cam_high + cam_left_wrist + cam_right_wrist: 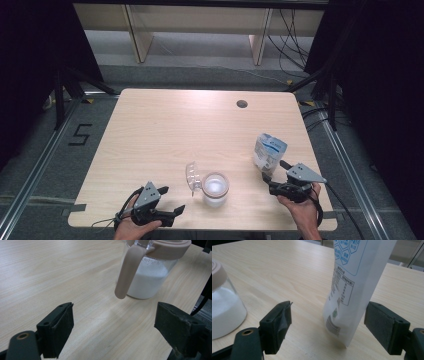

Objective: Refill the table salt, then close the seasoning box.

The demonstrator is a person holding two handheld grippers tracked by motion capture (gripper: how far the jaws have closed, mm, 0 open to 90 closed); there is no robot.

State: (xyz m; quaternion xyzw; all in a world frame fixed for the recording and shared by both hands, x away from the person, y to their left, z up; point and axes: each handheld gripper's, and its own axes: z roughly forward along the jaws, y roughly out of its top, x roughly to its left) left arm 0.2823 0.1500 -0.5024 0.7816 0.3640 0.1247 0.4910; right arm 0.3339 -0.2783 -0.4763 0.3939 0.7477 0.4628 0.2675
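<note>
The left gripper (170, 200) sits at the near left edge of the table (165, 125), held in the person's left hand (131, 227), its jaws spread wide and empty, aimed toward the glass jar (215, 189) just ahead and to the right of it. In the left gripper view the jar (147, 277) holds white powder in its lower part and wears a beige collar with a strap hanging down its near side. Its clear lid (192, 177) is tipped open to the jar's left. The right gripper (270, 172), in the right hand (300, 207) near the right edge, has its jaws wide apart either side of a white and blue pouch (352, 290), not touching it. The pouch (269, 150) stands upright, long axis vertical, well apart from the jar.
</note>
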